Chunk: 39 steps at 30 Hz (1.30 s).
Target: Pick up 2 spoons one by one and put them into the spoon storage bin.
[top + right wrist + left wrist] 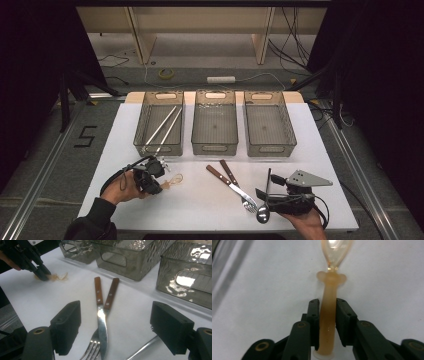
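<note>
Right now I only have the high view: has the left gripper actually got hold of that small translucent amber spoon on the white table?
Observer: Yes. In the left gripper view the black pads press both sides of the amber spoon's handle.
Operator: Which way does its bowl point?
Observer: Away from the left gripper, past a small collar on the handle.
Operator: And the right gripper?
Observer: The right gripper stands open with nothing between its jaws, above the crossed wooden-handled knife and wooden-handled fork.
Operator: Anything else near it?
Observer: A metal handle lies beside its right jaw.
</note>
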Each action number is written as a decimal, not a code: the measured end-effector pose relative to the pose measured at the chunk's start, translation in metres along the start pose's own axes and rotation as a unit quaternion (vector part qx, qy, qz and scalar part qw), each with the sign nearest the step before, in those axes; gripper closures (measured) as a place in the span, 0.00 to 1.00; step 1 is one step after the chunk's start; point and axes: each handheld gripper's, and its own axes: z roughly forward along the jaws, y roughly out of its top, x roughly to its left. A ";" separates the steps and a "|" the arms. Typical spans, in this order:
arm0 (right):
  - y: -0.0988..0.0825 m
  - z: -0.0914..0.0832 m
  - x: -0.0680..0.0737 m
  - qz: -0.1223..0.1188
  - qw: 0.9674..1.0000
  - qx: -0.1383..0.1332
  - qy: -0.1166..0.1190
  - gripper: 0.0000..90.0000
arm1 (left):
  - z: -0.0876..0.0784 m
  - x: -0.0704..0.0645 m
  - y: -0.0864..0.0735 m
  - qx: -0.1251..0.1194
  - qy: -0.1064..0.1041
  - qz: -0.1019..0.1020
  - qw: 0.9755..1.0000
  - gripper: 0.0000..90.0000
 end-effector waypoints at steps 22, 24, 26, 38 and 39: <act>0.001 0.000 0.004 -0.006 1.000 0.003 -0.002 0.29 | -0.027 0.000 0.005 -0.126 -0.024 -0.062 0.990 0.85; 0.001 0.000 0.004 -0.006 1.000 0.002 -0.002 0.29 | -0.030 -0.001 0.006 -0.135 -0.024 -0.065 0.988 0.85; 0.001 0.000 0.004 -0.006 1.000 0.003 -0.002 0.29 | -0.032 -0.002 0.008 -0.145 -0.021 -0.069 0.987 0.85; 0.000 0.001 0.002 0.001 1.000 0.002 -0.005 0.29 | -0.044 -0.001 0.021 -0.196 -0.019 -0.084 0.977 0.85; 0.000 0.001 0.002 0.001 1.000 0.002 -0.005 0.29 | -0.045 0.000 0.024 -0.200 -0.018 -0.084 0.976 0.85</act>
